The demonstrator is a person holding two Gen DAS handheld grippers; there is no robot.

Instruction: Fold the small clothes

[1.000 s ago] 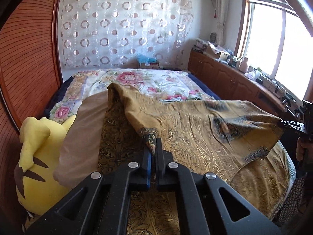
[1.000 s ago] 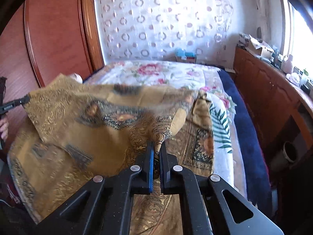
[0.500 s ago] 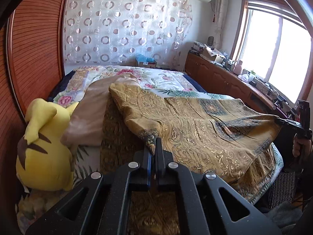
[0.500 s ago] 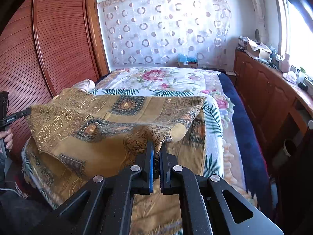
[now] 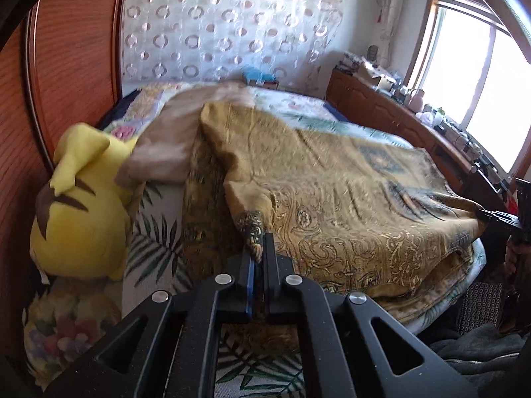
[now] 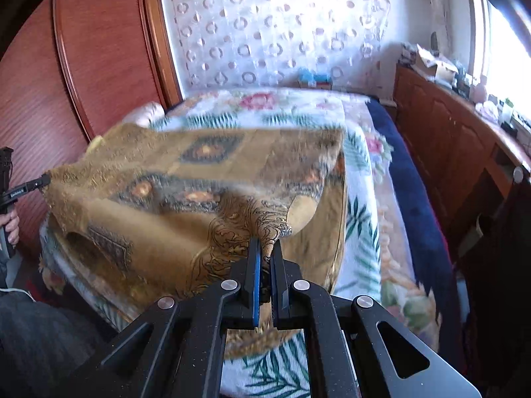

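1. Left fingers point(image 5: 258, 248): closed on a dark-printed corner of the gold patterned cloth point(image 5: 332, 199). In my left wrist view the corner is pinched right at the tips and bunches upward toward 12 o'clock.

2. Right fingers point(image 6: 267, 248): closed on another corner of the same cloth point(image 6: 205, 182). In my right wrist view the pinched fabric rises from the tips at 12 o'clock and spreads toward 10 o'clock.

3. Cloth, lie from the left fingers: the held edge runs toward 3 o'clock and ends at my right gripper point(image 5: 497, 215), near the frame's right edge. The body extends to 1 o'clock over the bed point(image 5: 365, 126).

4. Cloth, lie from the right fingers: the held edge runs toward 9 o'clock to my left gripper point(image 6: 36, 184). The long axis of that edge therefore spans from hand to hand, roughly along the near side of the bed.

5. Cloth, state: doubled over itself, the near edge lifted and sagging slightly between the two grips, the far part lying on the flowered bedspread point(image 6: 298, 106).

6. Neighbours: yellow plush toy point(image 5: 79, 205) at 9 o'clock of the left fingers, apart from the cloth; beige pillow point(image 5: 166, 146) at 11 o'clock, touching its far left edge.

7. Judgement: neither hand is nearer; both hold the edge, so it must travel level.
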